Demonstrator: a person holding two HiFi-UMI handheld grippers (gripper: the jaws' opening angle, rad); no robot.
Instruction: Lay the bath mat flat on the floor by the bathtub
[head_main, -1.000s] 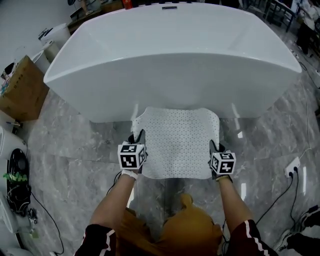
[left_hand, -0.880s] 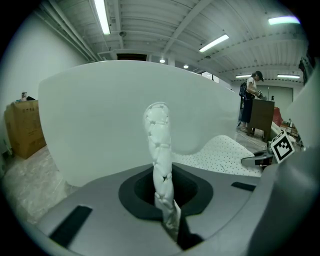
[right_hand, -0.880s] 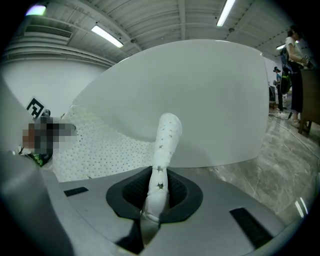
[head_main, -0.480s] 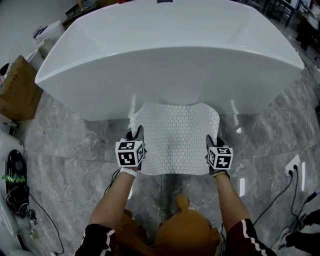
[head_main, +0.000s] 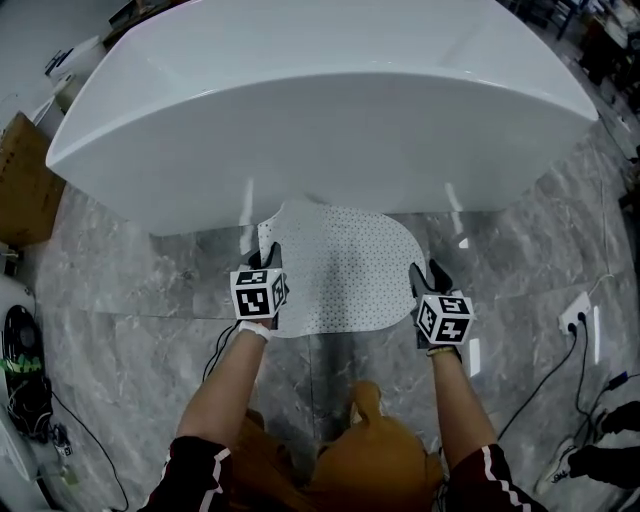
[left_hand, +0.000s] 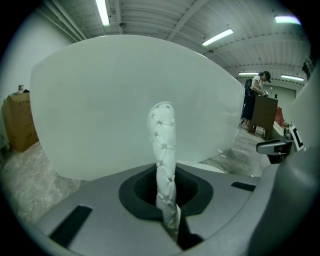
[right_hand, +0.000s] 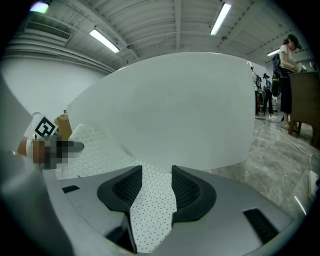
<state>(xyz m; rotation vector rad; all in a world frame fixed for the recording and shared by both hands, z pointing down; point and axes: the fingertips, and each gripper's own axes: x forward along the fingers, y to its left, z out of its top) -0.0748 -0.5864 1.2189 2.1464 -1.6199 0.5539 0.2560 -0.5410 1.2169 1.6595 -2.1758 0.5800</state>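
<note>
The white dotted bath mat (head_main: 345, 270) lies on the marble floor against the white bathtub (head_main: 320, 110). My left gripper (head_main: 269, 263) is shut on the mat's left edge. In the left gripper view that edge (left_hand: 164, 145) stands up pinched between the jaws (left_hand: 167, 202), with the tub wall (left_hand: 125, 100) behind. My right gripper (head_main: 425, 274) is at the mat's right edge. Its jaws (right_hand: 157, 184) have just been opening. A strip of mat (right_hand: 150, 210) lies loose between the jaws without being pressed.
A cardboard box (head_main: 20, 180) stands at the left of the tub. A wall socket with cables (head_main: 578, 312) is on the floor at the right, and a black device with cords (head_main: 22, 350) at the left. People stand at a table (left_hand: 257, 97) far behind.
The right gripper's jaws have opened and let go of the mat's right edge. The left gripper has sunk with the left edge, and the mat lies lower.
</note>
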